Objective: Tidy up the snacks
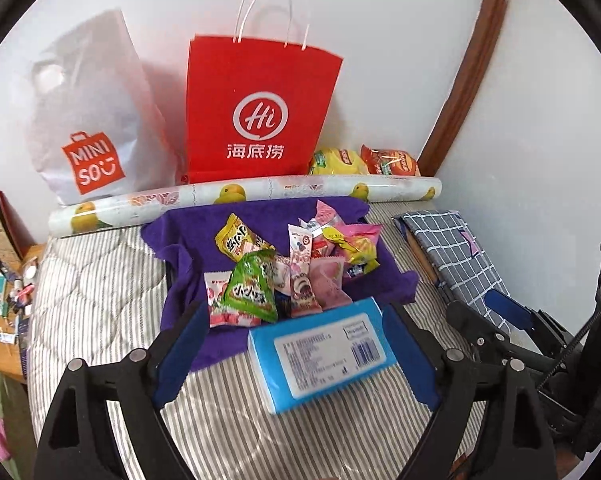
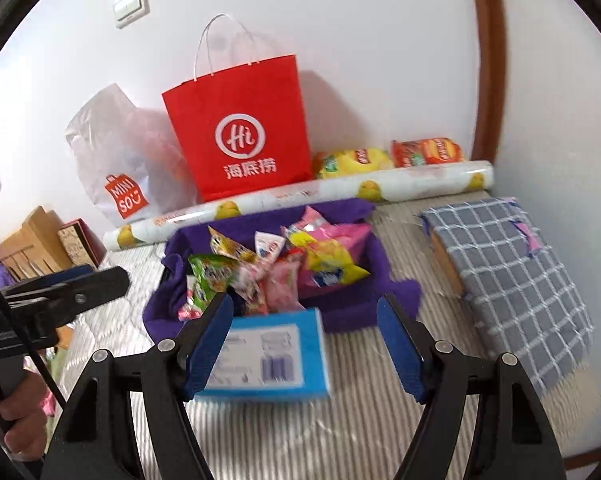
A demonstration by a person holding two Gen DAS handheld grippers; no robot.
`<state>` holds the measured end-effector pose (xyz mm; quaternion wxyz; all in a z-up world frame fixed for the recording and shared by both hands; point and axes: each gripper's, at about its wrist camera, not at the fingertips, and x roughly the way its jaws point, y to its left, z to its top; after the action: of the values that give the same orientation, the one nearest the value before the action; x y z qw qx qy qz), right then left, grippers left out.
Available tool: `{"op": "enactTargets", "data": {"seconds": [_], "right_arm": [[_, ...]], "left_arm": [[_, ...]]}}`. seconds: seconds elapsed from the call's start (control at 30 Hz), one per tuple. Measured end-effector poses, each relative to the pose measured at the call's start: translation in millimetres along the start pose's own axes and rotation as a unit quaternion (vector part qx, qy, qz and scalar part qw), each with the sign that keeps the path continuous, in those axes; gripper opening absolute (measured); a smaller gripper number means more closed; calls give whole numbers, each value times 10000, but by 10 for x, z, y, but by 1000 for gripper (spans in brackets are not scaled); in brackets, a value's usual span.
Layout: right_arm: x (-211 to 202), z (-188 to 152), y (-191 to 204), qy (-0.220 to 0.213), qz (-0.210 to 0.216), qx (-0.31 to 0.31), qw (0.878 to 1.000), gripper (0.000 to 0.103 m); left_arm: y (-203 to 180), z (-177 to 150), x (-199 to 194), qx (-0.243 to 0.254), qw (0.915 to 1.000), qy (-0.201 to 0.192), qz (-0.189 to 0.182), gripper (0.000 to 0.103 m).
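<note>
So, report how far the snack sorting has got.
Done: small snack packets sit piled in the purple-lined box. In hand: nothing; the left tongs and right tongs are open near the blue pack. Left: two chip bags by the wall.

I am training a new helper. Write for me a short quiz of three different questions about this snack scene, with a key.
1. True or false: the red Haidilao bag lies flat on the bed.
2. Which lies nearest the left gripper? A) blue tissue pack B) yellow chip bag C) MINISO bag
3. Fill in: the snack packets rest on a ____ cloth.

Key: 1 false, it stands upright; 2 A; 3 purple.
</note>
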<state>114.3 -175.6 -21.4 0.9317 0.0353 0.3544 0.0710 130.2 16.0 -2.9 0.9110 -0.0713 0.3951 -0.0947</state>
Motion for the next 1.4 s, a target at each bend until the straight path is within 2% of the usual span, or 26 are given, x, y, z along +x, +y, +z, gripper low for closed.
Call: {"op": "enactTargets", "data": {"seconds": [0.07, 0.17, 0.27, 0.4, 0.47, 0.63, 0.87, 1.4], "right_arm": [[-117, -92, -38, -5, -26, 25, 10000, 76], [-278, -228, -71, -63, -160, -16, 9999, 91], [-429, -357, -101, -124, -290, -84, 9995, 93], [-580, -475, -181, -141, -358, -5, 9993, 97], [-649, -529, -203, -158, -400, 11, 9991, 103], [-816, -609, -197, -240, -455, -142, 9986, 103], [-1024, -656, -276, -410, -400, -58, 9983, 103], [-1261, -690, -349, -647, -464, -74, 9968, 103]], "left_arm": [[-101, -121, -106, 79, 9999, -91, 83, 92], [-227, -279, -225, 186, 9996, -201, -4, 95], [-323, -425, -345, 187, 9994, -272, -50, 97], [-396, -582, -490, 167, 9990, -397, 115, 99], [-410, -638, -554, 114, 9988, -425, 213, 99], [-474, -756, -688, 13, 9979, -503, 405, 99], [-625, -843, -827, 137, 9960, -620, 636, 99], [-780, -874, -939, 225, 9957, -667, 607, 99]]}}
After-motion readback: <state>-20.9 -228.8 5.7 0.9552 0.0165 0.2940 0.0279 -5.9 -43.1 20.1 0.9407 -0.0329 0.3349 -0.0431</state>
